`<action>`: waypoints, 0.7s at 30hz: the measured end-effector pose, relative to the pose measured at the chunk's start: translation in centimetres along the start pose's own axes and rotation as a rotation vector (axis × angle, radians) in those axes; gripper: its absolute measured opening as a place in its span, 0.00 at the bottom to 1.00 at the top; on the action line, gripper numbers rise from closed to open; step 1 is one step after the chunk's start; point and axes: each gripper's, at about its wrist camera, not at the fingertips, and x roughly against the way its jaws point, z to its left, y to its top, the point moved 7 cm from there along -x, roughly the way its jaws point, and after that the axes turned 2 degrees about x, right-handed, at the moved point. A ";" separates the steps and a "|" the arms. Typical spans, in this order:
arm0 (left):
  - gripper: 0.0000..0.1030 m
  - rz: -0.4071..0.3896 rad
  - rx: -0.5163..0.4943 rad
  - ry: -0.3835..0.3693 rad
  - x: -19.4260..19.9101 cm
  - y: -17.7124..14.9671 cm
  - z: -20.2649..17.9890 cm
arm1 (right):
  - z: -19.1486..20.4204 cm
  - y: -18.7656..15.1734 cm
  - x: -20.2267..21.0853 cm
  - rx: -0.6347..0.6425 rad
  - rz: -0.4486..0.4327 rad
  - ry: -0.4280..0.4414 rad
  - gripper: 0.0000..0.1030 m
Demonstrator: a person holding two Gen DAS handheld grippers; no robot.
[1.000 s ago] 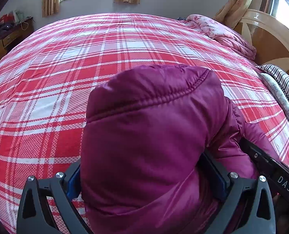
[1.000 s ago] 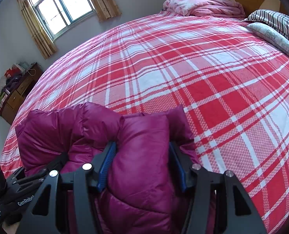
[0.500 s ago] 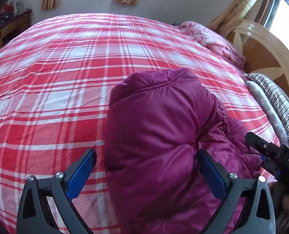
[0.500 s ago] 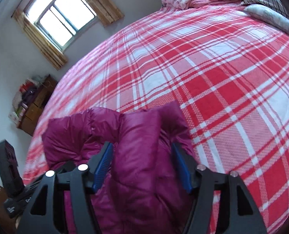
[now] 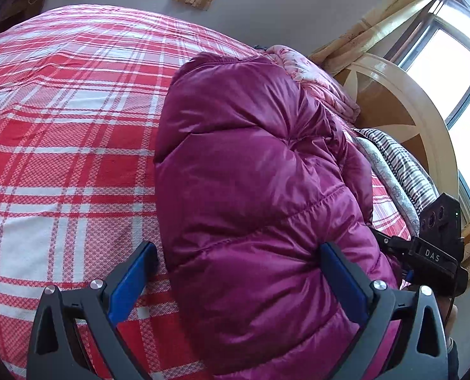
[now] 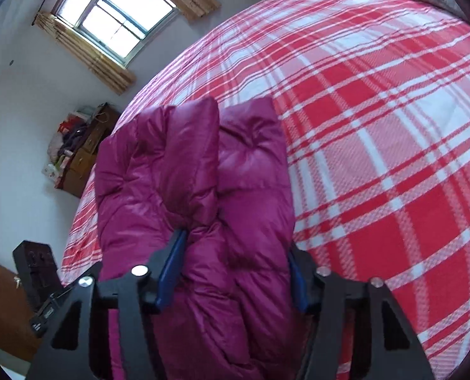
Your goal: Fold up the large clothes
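On the bed [image 5: 60, 145], near its edge, the left gripper [image 5: 238, 272] stands spread wide. Left blue pad [image 5: 130, 278] is clear of the fabric, with plaid sheet showing in the gap; right blue pad [image 5: 342, 275] sits against the side of the magenta puffer jacket [image 5: 250, 190]. No squeeze visible, so released, with the jacket bulk lying between the jaws but offset toward the right finger.

Right gripper [image 6: 235, 253]: jaws have just been closing, and both blue pads press into a thick fold of the jacket [image 6: 203, 183]. Left pad [image 6: 171, 269] is dug into a crease, right pad [image 6: 295, 281] is mostly hidden behind puffed fabric. Clenched on the jacket.

The jacket is bunched into a thick folded bundle on the red-and-white plaid bedspread [image 6: 377, 126], quilted panels stacked side by side and running away from the right gripper. In the left view its far end blocks part of a pink quilt [image 5: 317, 79] at the head of the bed.

Further out: striped pillow [image 5: 402, 164] and patterned pillow [image 5: 380, 171] beside the wooden headboard [image 5: 409, 101]. The right gripper's body [image 5: 431, 253] shows at the left view's right edge, just beside the jacket. Window [image 6: 117, 15] with yellow curtains [image 6: 89, 60] on the far wall, and a cluttered wooden cabinet [image 6: 79, 158] below it. The left gripper's dark housing [image 6: 35, 266] shows at the lower left of the right view.
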 end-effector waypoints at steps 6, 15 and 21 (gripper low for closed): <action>0.72 0.011 -0.050 -0.065 0.1 -0.1 -1.9 | 0.4 -0.9 0.0 -0.052 -0.011 0.087 0.27; 0.40 -0.054 -0.176 0.005 7.2 0.5 -2.8 | 6.7 -2.6 1.1 0.027 -0.048 0.113 0.21; 0.40 -0.132 -0.149 0.092 13.4 0.4 0.2 | 14.3 -3.5 -1.3 0.103 -0.014 0.204 0.20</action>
